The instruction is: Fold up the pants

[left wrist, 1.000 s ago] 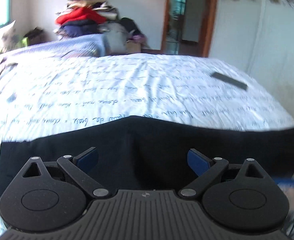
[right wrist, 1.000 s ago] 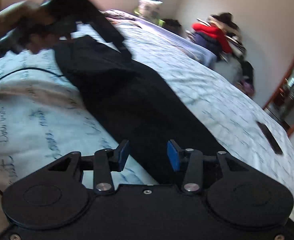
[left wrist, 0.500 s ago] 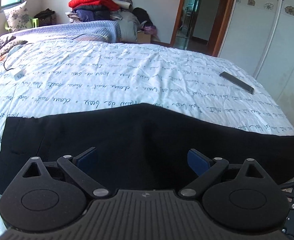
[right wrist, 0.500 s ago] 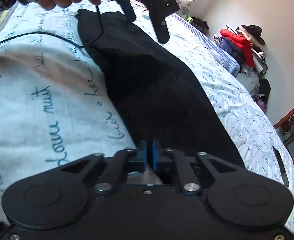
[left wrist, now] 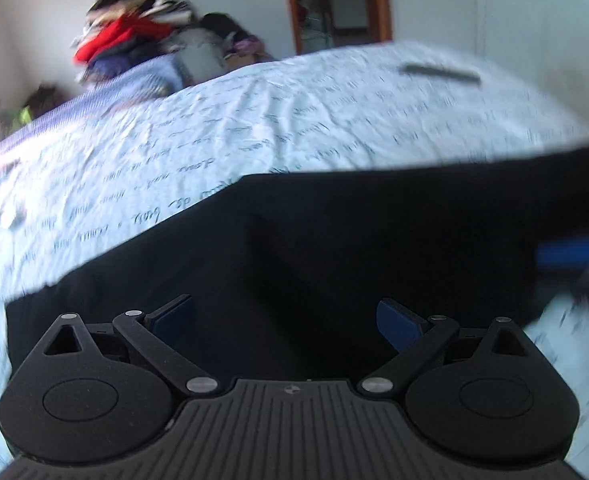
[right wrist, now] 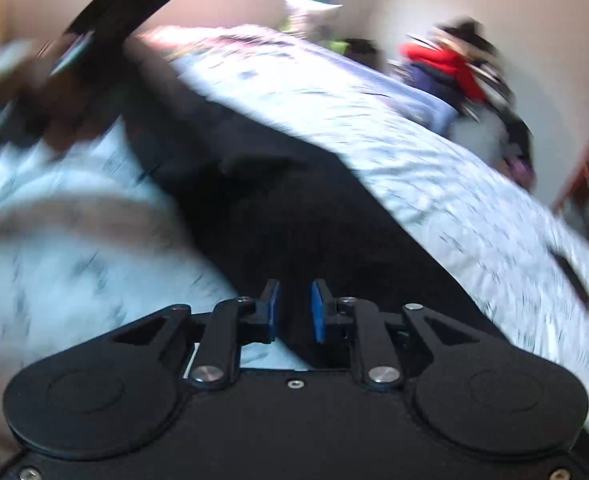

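Black pants (left wrist: 334,240) lie flat across a white bedsheet with script print (left wrist: 254,128). My left gripper (left wrist: 286,318) is open, low over the pants near their near edge, holding nothing. In the right wrist view the pants (right wrist: 294,220) run away from me along the bed. My right gripper (right wrist: 294,308) has its blue pads a narrow gap apart over the pants' near end, with black cloth showing between them; a grip is not certain. The left gripper and hand (right wrist: 54,60) show blurred at the top left of the right wrist view.
A dark flat remote-like object (left wrist: 440,72) lies on the bed's far right. A pile of clothes (left wrist: 134,44) stands beyond the bed, with a doorway (left wrist: 334,4) to its right. Both views are motion-blurred.
My right gripper closed fully half a second ago and now shows a narrow gap. Both views have tilted and blurred from movement. The left gripper stays open over the pants.
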Demonstrator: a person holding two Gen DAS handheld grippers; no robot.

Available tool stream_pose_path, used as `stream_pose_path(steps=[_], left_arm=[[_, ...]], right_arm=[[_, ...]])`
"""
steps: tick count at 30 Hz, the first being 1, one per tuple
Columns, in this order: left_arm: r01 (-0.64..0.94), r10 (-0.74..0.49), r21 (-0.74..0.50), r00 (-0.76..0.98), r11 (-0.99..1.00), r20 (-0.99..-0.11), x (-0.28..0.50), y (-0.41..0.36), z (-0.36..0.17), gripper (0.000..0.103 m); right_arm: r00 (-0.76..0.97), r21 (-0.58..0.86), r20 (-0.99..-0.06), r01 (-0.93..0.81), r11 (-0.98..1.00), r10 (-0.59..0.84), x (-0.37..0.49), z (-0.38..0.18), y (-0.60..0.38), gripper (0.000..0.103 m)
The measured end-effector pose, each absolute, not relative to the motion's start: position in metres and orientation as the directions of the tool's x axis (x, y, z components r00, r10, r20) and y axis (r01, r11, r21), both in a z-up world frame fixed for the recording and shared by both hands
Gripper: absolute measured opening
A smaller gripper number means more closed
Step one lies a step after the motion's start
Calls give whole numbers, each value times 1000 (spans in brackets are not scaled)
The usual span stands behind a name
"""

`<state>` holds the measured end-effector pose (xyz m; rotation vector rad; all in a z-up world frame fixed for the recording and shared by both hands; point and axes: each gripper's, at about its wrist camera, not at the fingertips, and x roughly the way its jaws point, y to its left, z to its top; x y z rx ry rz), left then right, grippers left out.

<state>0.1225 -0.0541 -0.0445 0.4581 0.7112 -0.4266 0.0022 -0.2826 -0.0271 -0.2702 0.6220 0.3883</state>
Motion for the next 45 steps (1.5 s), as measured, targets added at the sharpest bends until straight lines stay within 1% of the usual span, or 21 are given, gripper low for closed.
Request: stream_pose_path(steps=[2, 3, 7, 8, 9, 10, 14, 17, 19, 20, 23, 25, 26, 28, 29, 30, 33, 37, 39, 42, 45], left_arm=[[544, -182, 359, 705, 758, -685, 109, -64, -56, 97], [550, -182, 379, 712, 744, -678, 104, -65, -58, 97], [603, -284, 274, 667, 750, -689, 97, -71, -46, 98], [621, -321, 238, 650, 747, -689, 97, -79, -41, 98], [638, -353, 216, 640, 739, -683, 97, -87, -38, 98], [656, -378, 210, 634, 725, -674, 97, -100, -36, 98], [684, -397, 311, 668, 660, -629, 91, -155, -45, 103], [684, -326, 381, 669, 622, -668, 86, -184, -68, 96], [707, -374, 366, 658, 605, -653, 77, -187, -69, 100], [724, -404, 339, 641, 601, -652, 75, -187, -67, 100], [756, -452, 244, 582, 608, -676, 83, -198, -64, 102], [750, -439, 226, 573, 622, -692, 93, -210, -69, 102], [747, -424, 226, 569, 626, -704, 97, -216, -74, 102], [750, -409, 223, 555, 623, -725, 101, -225, -83, 99], [749, -410, 222, 556, 625, -723, 99, -226, -84, 99], [753, -418, 225, 558, 619, -717, 94, -226, -83, 99], [778, -453, 209, 537, 593, -712, 86, -224, -76, 99], [766, -518, 70, 495, 639, -697, 90, -228, -63, 100], [746, -538, 23, 501, 666, -677, 92, -235, -57, 101], [735, -534, 25, 516, 678, -670, 92, -250, -56, 101], [730, -512, 85, 553, 678, -657, 86, -261, -59, 101]], right_arm=[[688, -115, -698, -381, 918, 198, 13, -44, -289, 16], [677, -122, -712, -380, 917, 186, 10, -50, -293, 16], [726, -30, -656, -298, 954, 206, -1, -32, -327, 17], [750, -26, -640, -239, 971, 167, 2, -30, -340, 22], [768, -22, -630, -166, 986, 115, 8, -30, -355, 31], [778, -10, -623, -110, 994, 80, 14, -31, -368, 31], [754, 98, -656, 30, 995, 42, 40, -47, -423, 31], [752, 83, -657, 127, 988, -42, 43, -56, -450, 23], [765, 52, -627, 232, 971, -149, 28, -46, -464, 24], [779, 51, -604, 252, 966, -171, 17, -42, -469, 29], [796, 162, -602, 205, 965, -68, -4, -40, -485, 30], [784, 192, -620, 192, 963, -33, -7, -49, -491, 30], [767, 148, -637, 224, 963, -80, -7, -55, -491, 31], [721, -27, -630, 351, 936, -288, -11, -60, -491, 30], [706, -62, -612, 407, 911, -357, -16, -58, -495, 35], [707, -40, -583, 467, 883, -400, -30, -51, -505, 43], [759, 165, -530, 528, 833, -377, -82, -31, -540, 46], [723, 238, -595, 575, 783, -351, -117, -33, -551, 54], [740, 344, -615, 562, 752, -272, -127, -42, -552, 54], [775, 493, -607, 543, 680, -179, -134, -57, -550, 54], [771, 530, -611, 566, 631, -179, -133, -65, -548, 54]])
